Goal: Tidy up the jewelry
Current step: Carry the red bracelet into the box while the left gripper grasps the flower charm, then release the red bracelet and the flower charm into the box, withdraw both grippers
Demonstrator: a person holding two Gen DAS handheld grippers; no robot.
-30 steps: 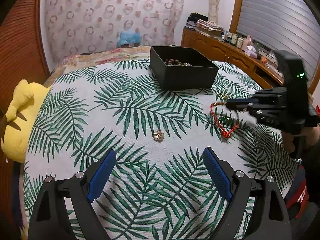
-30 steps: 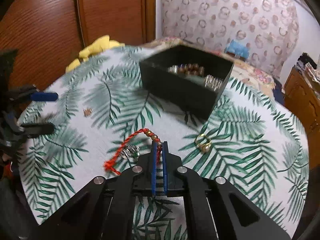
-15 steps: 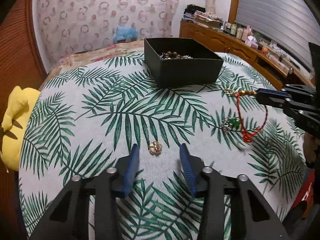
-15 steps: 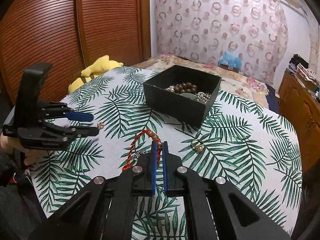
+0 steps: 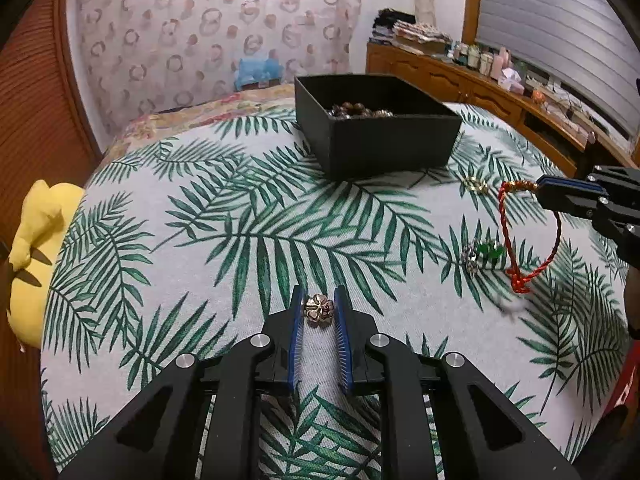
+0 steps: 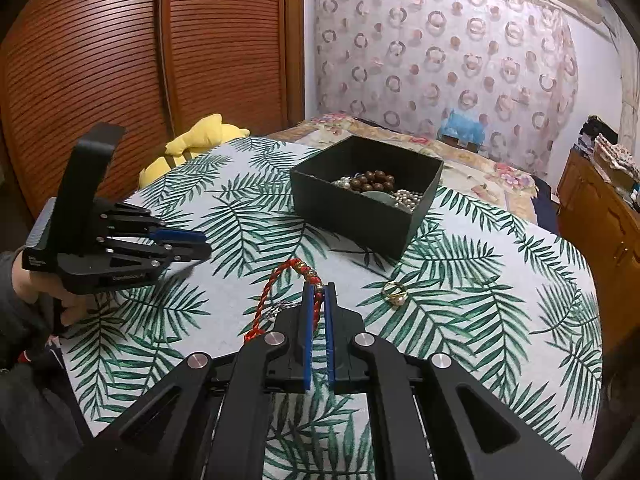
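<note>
My left gripper point(image 5: 318, 307) is shut on a small gold flower ornament point(image 5: 318, 309) at the leaf-print tablecloth. My right gripper point(image 6: 319, 295) is shut on a red cord bracelet point(image 6: 276, 288) with gold beads and holds it lifted above the cloth; the bracelet point(image 5: 516, 236) hangs from its tips in the left wrist view. A black jewelry box point(image 5: 376, 128) with bead strands inside stands at the far middle of the table. A gold ring point(image 6: 395, 293) lies in front of the box. A silver and green piece point(image 5: 482, 252) lies under the bracelet.
A yellow plush toy point(image 5: 36, 248) lies off the table's left edge. A wooden sideboard point(image 5: 500, 92) with bottles runs along the right wall. A wooden slatted door point(image 6: 120, 60) stands behind the left gripper point(image 6: 188, 244).
My left gripper moved forward and closed from wide open onto the gold flower ornament. My right gripper lifted the red bracelet higher off the cloth.
</note>
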